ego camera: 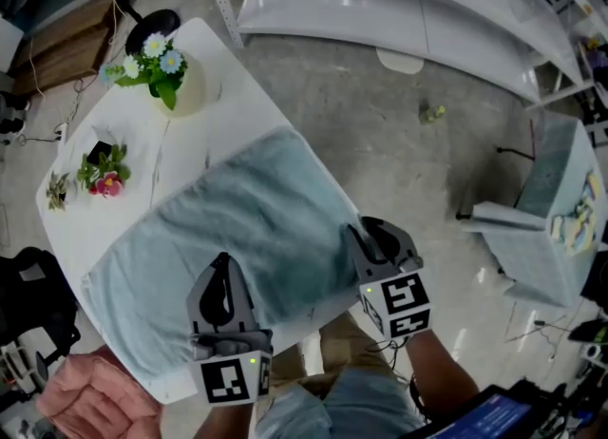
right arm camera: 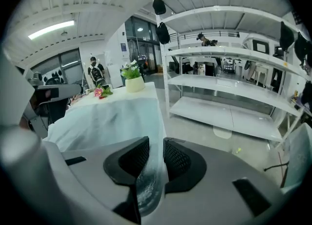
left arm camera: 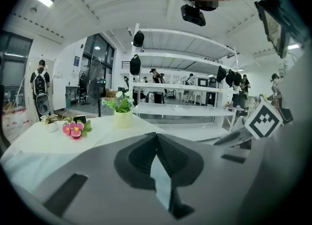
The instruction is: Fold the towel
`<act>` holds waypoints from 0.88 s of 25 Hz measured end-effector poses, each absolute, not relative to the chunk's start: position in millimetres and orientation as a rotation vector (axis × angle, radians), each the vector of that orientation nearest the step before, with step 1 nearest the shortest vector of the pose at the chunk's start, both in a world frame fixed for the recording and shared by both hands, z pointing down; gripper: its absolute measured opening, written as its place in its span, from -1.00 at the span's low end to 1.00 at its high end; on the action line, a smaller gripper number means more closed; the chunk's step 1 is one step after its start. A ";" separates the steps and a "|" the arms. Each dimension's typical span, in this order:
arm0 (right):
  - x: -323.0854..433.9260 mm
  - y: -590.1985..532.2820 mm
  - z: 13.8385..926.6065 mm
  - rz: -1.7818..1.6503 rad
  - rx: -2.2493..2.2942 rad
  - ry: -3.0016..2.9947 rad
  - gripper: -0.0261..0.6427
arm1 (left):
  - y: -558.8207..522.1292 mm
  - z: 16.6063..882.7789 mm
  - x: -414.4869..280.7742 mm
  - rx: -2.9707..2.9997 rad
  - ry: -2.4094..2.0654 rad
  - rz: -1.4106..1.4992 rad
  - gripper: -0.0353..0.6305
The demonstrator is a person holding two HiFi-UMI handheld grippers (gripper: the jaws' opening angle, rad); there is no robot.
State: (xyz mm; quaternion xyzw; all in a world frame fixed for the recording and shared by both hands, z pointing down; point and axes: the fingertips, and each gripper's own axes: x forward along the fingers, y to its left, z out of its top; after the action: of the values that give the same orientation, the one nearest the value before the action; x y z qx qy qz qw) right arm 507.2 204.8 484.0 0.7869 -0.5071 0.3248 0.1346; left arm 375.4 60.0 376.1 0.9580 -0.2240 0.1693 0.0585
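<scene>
Head view shows you the pale blue towel point(ego camera: 237, 228) spread on the white worktop point(ego camera: 228, 114) ahead of your fingers point(right arm camera: 131, 158). Your left gripper point(ego camera: 222, 261) pinches its near edge tight. Your right gripper point(ego camera: 366, 230) stands narrowly parted, with the edge loose between.

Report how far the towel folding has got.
Done: the towel lies flat on the table. I cannot tell whether a fold is already in it. In hand: the left gripper is shut on the towel's near edge, while the right gripper has its jaws apart with that edge loose between them. Left: the towel covers much of the table, so probably at least one more fold.
</scene>
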 end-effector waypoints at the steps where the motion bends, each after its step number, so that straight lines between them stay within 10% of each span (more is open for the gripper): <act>1: 507.6 204.1 485.4 0.963 2.263 -1.459 -0.60 | 60.6 376.3 376.0 2.902 -0.680 0.514 -0.88; 22: 505.6 186.5 455.1 1.022 2.253 -1.423 -0.83 | 48.9 340.2 368.6 2.921 -0.742 0.422 -0.88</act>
State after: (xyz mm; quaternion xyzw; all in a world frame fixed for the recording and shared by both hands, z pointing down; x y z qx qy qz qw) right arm 505.6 186.5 455.1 0.7813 -0.4934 0.3543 0.1435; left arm 368.6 48.9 340.2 0.9587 -0.2435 0.1386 0.0493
